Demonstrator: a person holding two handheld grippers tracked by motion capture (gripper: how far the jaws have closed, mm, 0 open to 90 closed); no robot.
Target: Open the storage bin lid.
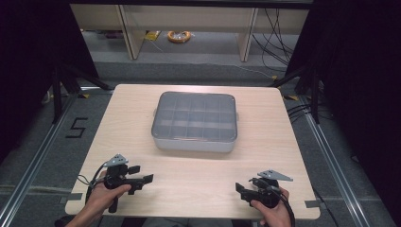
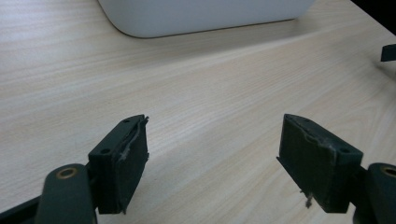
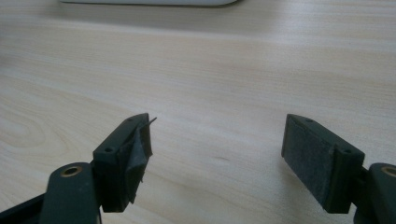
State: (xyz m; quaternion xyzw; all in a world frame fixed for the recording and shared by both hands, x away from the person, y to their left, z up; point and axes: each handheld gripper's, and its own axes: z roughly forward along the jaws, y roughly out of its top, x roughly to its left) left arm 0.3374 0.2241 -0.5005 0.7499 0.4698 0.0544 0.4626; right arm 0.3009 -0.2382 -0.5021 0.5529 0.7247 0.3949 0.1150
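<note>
High view – box (image 1: 195, 121) lid gridded (grippers: sidewall)

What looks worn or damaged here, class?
The pad on one jaw of the right tongs is peeling and frayed, its torn edge curling away. The left tongs also show ragged pad edges. The box sits square on the table.

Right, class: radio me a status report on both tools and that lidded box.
Left tool open, empty. Right tool open, empty. Divided box mid-table, lid on, untouched. Nothing between tools and box.
</note>
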